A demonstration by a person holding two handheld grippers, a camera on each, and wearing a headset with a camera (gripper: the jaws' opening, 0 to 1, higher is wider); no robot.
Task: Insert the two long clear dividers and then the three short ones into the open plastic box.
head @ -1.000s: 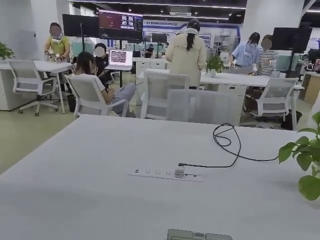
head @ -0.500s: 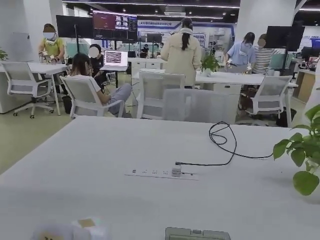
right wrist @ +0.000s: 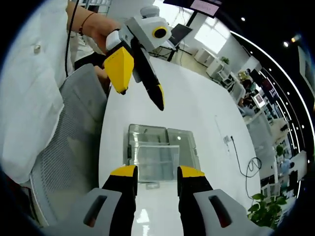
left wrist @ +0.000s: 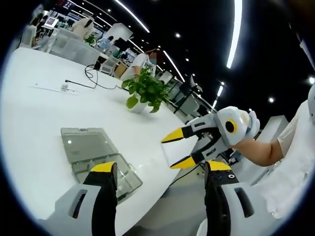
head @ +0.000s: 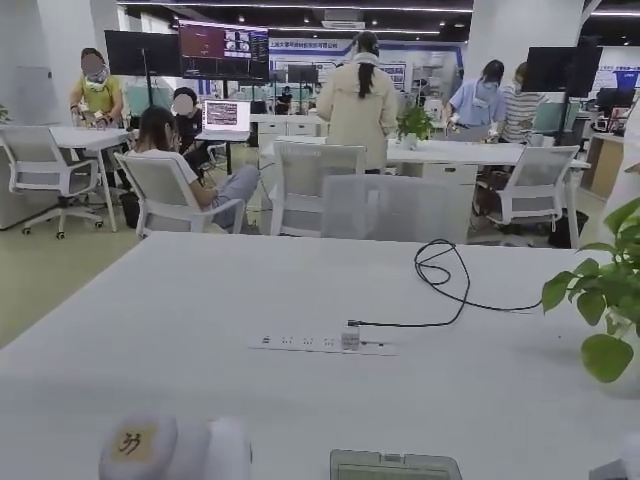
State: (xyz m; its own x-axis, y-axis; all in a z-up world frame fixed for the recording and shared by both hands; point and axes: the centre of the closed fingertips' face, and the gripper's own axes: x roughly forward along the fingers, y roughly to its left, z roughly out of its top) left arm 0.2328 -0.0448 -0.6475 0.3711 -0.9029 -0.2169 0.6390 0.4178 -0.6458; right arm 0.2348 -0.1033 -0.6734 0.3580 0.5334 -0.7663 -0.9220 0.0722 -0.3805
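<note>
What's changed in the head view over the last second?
A gripper has risen into the head view's bottom left; a white part has appeared at the bottom-right corner. The right gripper now holds a clear divider, but when it gripped it cannot be told. The plastic box, power strip and black cable stayed put; the camera drifted slightly.

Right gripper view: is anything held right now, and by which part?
The right gripper holds a clear divider by its near edge, above the open box. The left gripper has its jaws apart, with nothing between them.
</note>
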